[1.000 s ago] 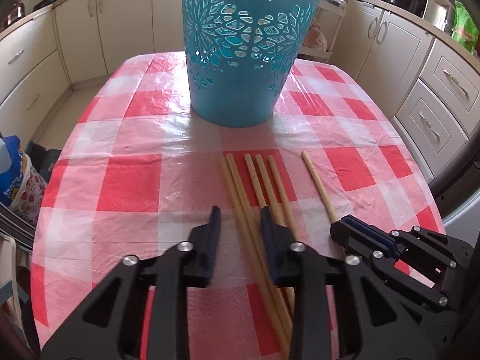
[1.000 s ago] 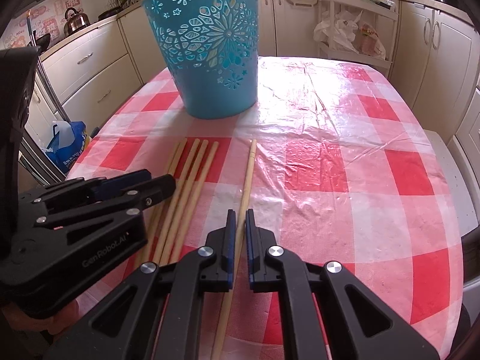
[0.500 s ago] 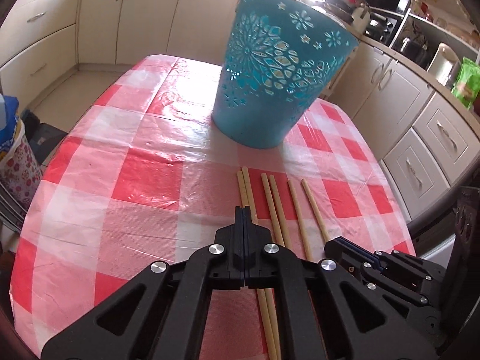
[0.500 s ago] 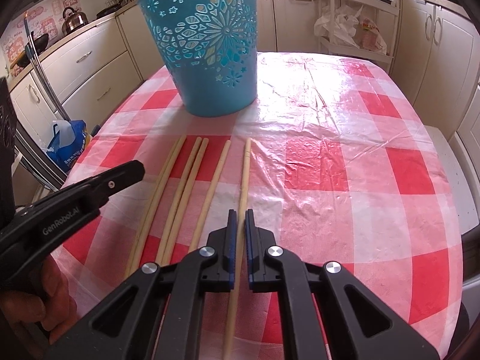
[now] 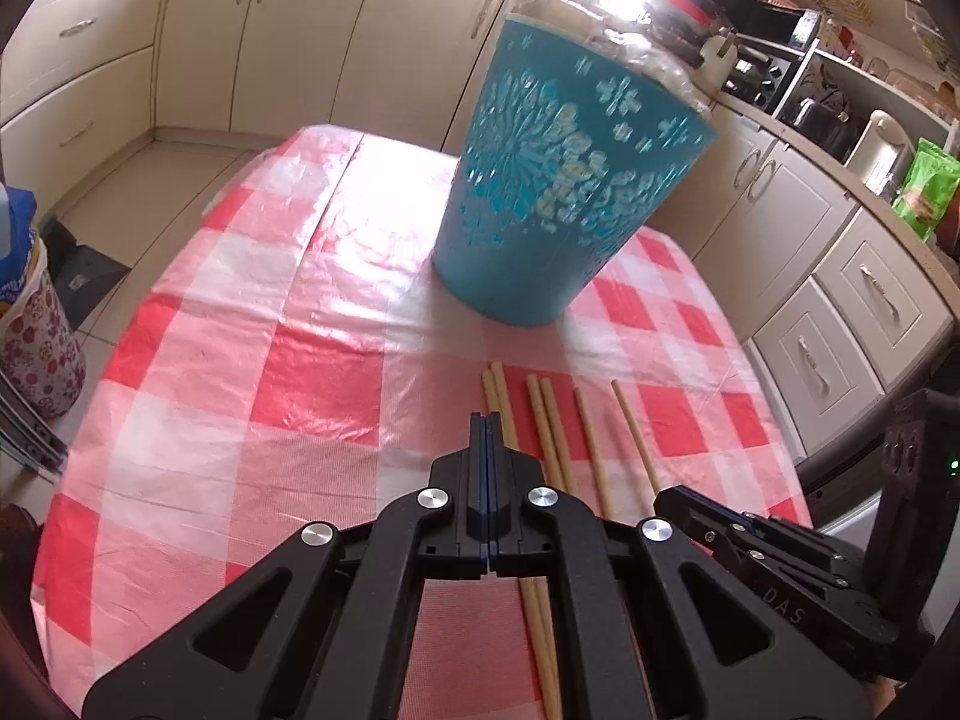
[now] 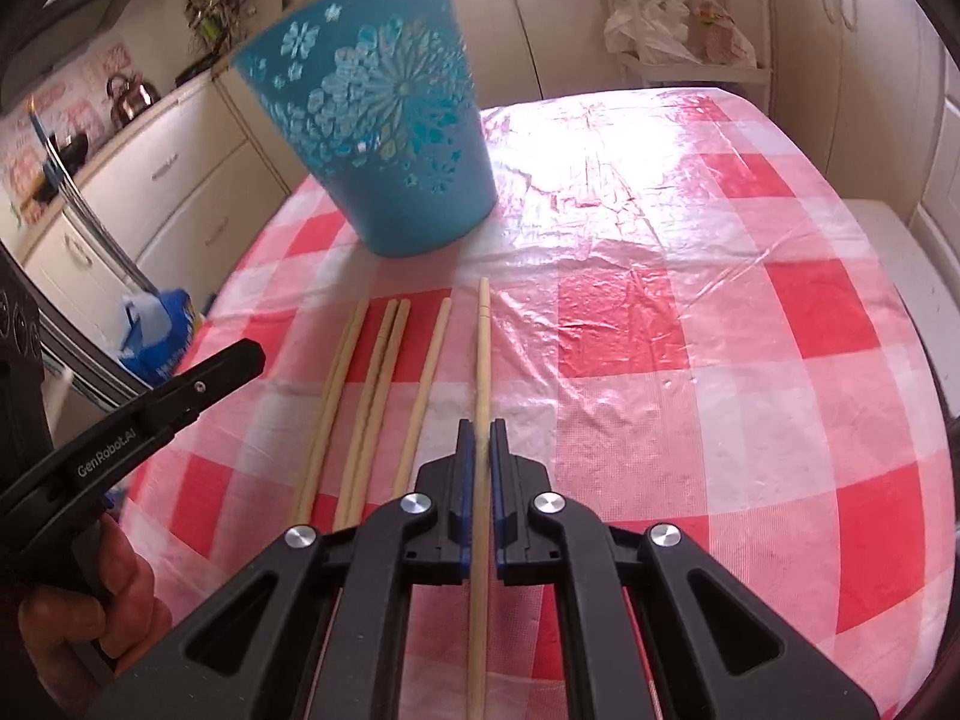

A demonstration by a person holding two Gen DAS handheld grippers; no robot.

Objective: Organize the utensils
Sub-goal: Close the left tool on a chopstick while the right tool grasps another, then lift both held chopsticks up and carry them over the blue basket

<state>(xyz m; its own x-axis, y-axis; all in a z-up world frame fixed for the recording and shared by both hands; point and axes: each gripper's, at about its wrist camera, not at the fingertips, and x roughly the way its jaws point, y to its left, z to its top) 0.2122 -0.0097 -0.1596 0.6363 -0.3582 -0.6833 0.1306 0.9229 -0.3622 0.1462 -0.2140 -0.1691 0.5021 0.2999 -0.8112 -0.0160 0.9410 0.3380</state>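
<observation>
Right claw [image 6: 477, 441] gripped the rightmost chopstick [image 6: 482, 360], lengthwise toward the bin [image 6: 384, 138]; left claw [image 5: 487, 420] stayed closed, empty.

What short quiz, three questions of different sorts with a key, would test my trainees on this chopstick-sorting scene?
1. True or false: the blue basket stands beyond the far tips of the chopsticks, not touching them.
2. Multiple choice: the right gripper is A) wide open above the basket, B) closed around the rightmost chopstick, C) out of view.
3. Fill in: in the left wrist view, the left gripper has its jaws pressed ____, with nothing visible between the tips.

Key: 1 true; 2 B; 3 together.
</observation>
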